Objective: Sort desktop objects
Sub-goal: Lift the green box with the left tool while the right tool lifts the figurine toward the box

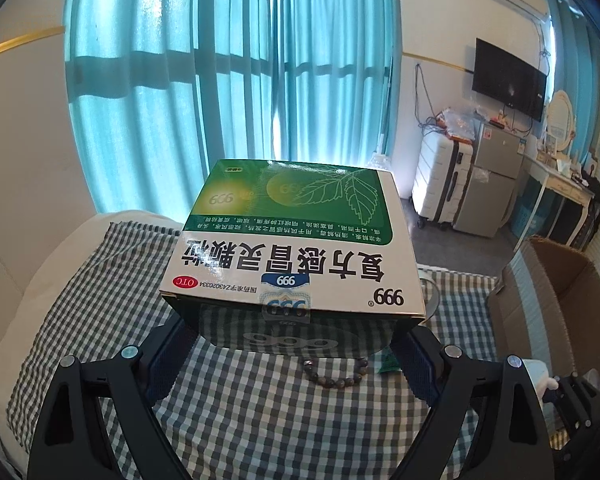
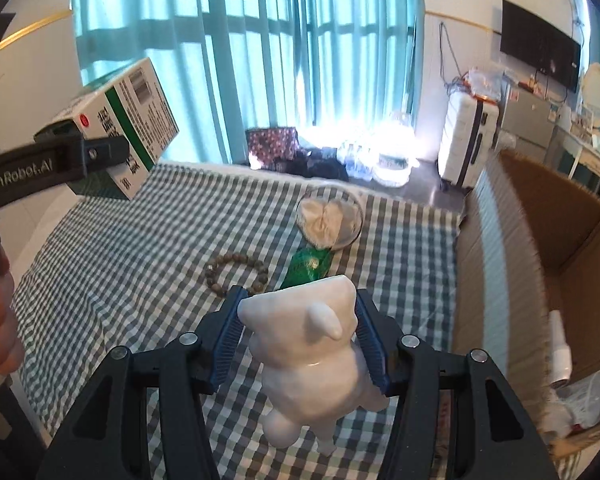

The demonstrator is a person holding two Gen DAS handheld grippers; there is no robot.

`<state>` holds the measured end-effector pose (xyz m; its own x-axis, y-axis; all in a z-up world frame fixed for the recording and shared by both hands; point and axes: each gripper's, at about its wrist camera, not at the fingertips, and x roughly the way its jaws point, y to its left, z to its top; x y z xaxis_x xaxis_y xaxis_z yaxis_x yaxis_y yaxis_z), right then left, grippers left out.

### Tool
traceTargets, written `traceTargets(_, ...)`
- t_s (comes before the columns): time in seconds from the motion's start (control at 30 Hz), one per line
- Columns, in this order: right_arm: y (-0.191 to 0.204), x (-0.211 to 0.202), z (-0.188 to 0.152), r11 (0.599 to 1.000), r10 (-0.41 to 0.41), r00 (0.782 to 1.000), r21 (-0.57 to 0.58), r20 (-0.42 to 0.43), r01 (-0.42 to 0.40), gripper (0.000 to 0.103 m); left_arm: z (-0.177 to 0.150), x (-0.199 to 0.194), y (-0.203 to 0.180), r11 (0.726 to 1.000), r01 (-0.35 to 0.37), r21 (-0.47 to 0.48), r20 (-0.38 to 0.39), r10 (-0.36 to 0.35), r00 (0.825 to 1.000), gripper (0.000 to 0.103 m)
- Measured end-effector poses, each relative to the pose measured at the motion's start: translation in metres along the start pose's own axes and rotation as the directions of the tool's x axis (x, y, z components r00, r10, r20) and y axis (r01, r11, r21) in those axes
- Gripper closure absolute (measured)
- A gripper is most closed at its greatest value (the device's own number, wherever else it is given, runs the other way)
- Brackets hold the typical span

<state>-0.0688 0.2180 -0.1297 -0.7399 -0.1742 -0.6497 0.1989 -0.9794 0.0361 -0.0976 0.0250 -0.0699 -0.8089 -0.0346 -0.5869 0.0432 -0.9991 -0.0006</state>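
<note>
Checked cloth [image 2: 140, 264] covers the table, with turquoise curtains [image 2: 240, 60] behind. At far left, the left gripper [image 1: 296, 332] clamps one green-and-white medicine box [image 1: 296, 248] by its sides, held above the cloth. On the cloth lie one bead bracelet [image 2: 236, 274], one green sachet [image 2: 307, 266] and one clear round dish [image 2: 329, 220]. The right gripper [image 2: 298, 340] grips one white figurine [image 2: 311, 352] between its blue pads, off the table. One open cardboard box [image 2: 539, 240] stands at right.

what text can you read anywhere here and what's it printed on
"999", "OTC", "复方感冒灵颗粒", upside down: green and white cardboard medicine box in the left gripper.
"GenRobot.AI": black left gripper arm.
Box's small print and barcode: too small to read.
White ceramic animal figurine: no text.
</note>
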Motion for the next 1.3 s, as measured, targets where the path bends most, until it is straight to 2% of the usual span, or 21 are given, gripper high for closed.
traceTargets(0.13, -0.002, -0.025, 0.01, 1.0, -0.025, 0.997, -0.01, 0.067, 0.026, 0.049, 0.004, -0.014, -0.01, 1.0, 0.023, 0.005, 0.026, -0.023, 0.999, 0.011)
traceTargets(0.33, -0.007, -0.05, 0.02, 0.999, -0.043, 0.992, -0.014, 0.115, 0.045, 0.049, 0.01, -0.029, -0.025, 0.998, 0.06, 0.019, 0.048, -0.061, 0.997, 0.011)
traceTargets(0.67, -0.024, -0.096, 0.037, 0.996, -0.093, 0.972, 0.01, 0.217, 0.093, 0.049, 0.018, -0.053, -0.051, 0.993, 0.113, 0.047, 0.094, -0.117, 0.989, 0.011)
traceTargets(0.83, -0.033, -0.109, 0.043, 0.995, -0.1, 0.969, 0.014, 0.227, 0.099, 0.049, 0.023, -0.057, -0.062, 0.989, 0.138, 0.058, 0.106, -0.143, 0.984, 0.011)
traceTargets(1.03, -0.044, -0.125, 0.046, 0.991, -0.132, 0.953, 0.032, 0.272, 0.128, 0.049, 0.024, -0.056, -0.077, 0.984, 0.159, 0.079, 0.111, -0.167, 0.98, 0.011)
traceTargets(1.3, -0.062, -0.131, 0.044, 0.984, -0.177, 0.941, 0.048, 0.289, 0.171, 0.049, 0.023, -0.056, -0.104, 0.972, 0.208, 0.109, 0.104, -0.219, 0.97, 0.011)
